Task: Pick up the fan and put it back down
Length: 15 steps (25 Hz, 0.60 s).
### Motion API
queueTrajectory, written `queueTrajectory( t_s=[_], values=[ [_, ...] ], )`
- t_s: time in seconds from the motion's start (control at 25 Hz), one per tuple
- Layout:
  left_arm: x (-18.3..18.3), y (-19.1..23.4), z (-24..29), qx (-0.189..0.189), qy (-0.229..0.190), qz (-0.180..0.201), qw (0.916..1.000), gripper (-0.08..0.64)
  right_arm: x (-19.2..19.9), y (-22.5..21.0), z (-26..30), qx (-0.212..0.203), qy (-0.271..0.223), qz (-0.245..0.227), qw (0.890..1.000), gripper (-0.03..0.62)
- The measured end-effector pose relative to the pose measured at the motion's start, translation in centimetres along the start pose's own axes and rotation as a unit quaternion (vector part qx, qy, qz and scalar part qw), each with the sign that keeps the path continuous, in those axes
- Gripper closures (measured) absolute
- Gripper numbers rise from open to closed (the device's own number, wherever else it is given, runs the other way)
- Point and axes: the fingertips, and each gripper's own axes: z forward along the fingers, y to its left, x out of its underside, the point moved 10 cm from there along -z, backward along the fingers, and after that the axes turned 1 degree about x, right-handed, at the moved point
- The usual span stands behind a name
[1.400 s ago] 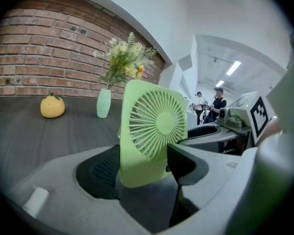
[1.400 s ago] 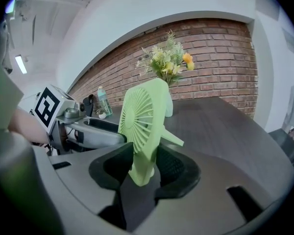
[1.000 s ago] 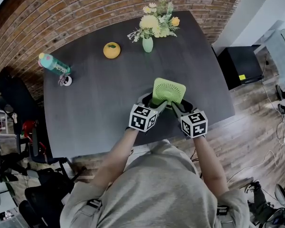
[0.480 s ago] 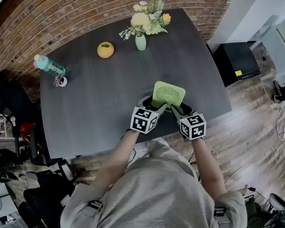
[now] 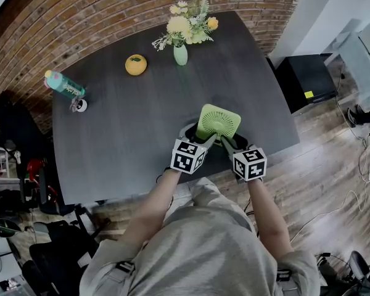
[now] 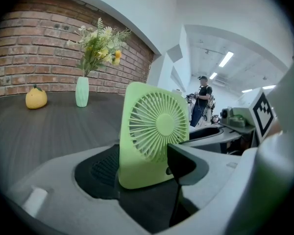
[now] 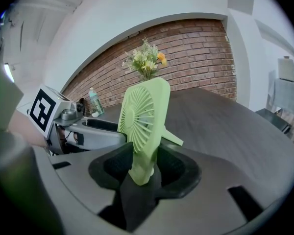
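Lowered slightly since the earlier frame, the left gripper (image 5: 199, 139) and right gripper (image 5: 228, 142) are clamped on the green desk fan (image 5: 217, 121), right of centre near the dark table's (image 5: 129, 134) edge. If released before being seated, it could be toppled.

A dark wood-grain table (image 5: 129, 134) stands by a brick wall (image 5: 111, 11). Near its far edge a pale green vase (image 5: 180, 55) holds yellow and white flowers (image 5: 185, 22), with a yellow-orange fruit (image 5: 135, 65) to its left. Further left is a teal bottle (image 5: 65, 84), a small white round thing (image 5: 80, 105) just beside it. A black cabinet (image 5: 305, 82) sits on the wooden floor (image 5: 320, 165).
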Motion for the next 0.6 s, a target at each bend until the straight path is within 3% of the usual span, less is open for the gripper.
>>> queueTrajectory(
  t_s=[0.32, 0.6],
  values=[
    [0.2, -0.1, 0.0, -0.011, -0.007, 0.001, 0.9999, 0.256, 0.0, 0.1, 0.1, 0.003, -0.001, -0.002, 1.000, 0.442],
    [-0.1, -0.4, -1.2, -0.039, -0.035, -0.013, 0.9985, 0.255, -0.3, 0.6, -0.8, 0.030, -0.003, -0.011, 0.999, 0.433]
  ],
)
